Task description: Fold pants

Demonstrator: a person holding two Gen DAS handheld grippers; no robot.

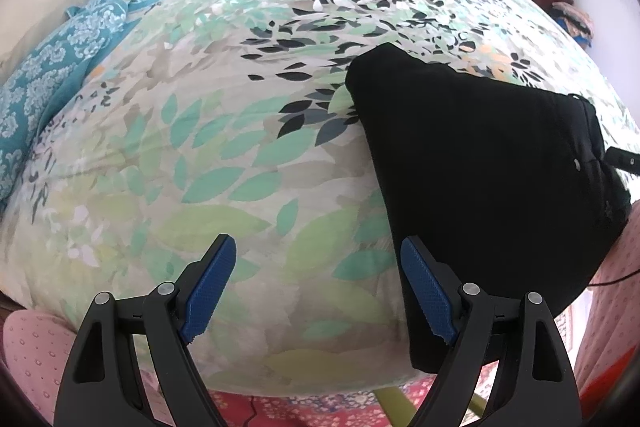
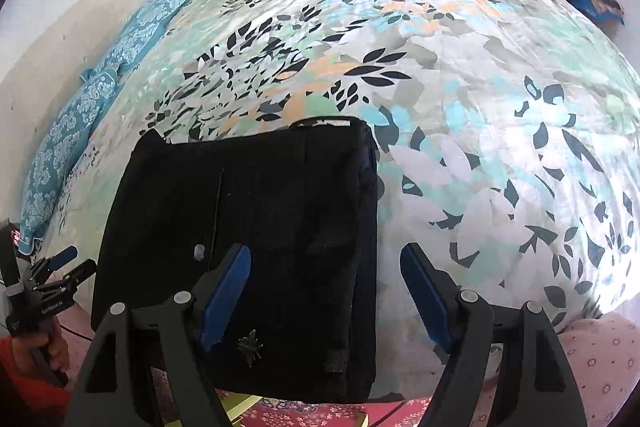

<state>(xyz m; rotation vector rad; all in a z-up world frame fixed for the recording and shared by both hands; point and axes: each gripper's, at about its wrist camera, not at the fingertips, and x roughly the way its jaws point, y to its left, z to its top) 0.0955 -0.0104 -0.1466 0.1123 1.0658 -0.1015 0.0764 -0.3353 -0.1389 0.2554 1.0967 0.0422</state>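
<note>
We hover both grippers, jaws released: folded black pants [image 2: 256, 227] beneath our right gripper [image 2: 324, 291], beside our left gripper's [image 1: 318, 287] right finger.

Folded black pants [image 2: 256, 239] are seen lying on the leaf-patterned bed [image 2: 480, 107]; the right gripper [image 2: 326, 291] is held open above them, at six o'clock.

Pants [image 2: 256, 227]: black matt cloth, faintly napped, beneath right gripper's [image 2: 324, 291] jaws. Bedcover [image 1: 200, 147]: smooth leaf-printed cloth, beneath left gripper's [image 1: 318, 283] jaws. Pads [image 1: 210, 287]: blue textured plastic. Gripper arms: black matt plastic, metal pins.
</note>
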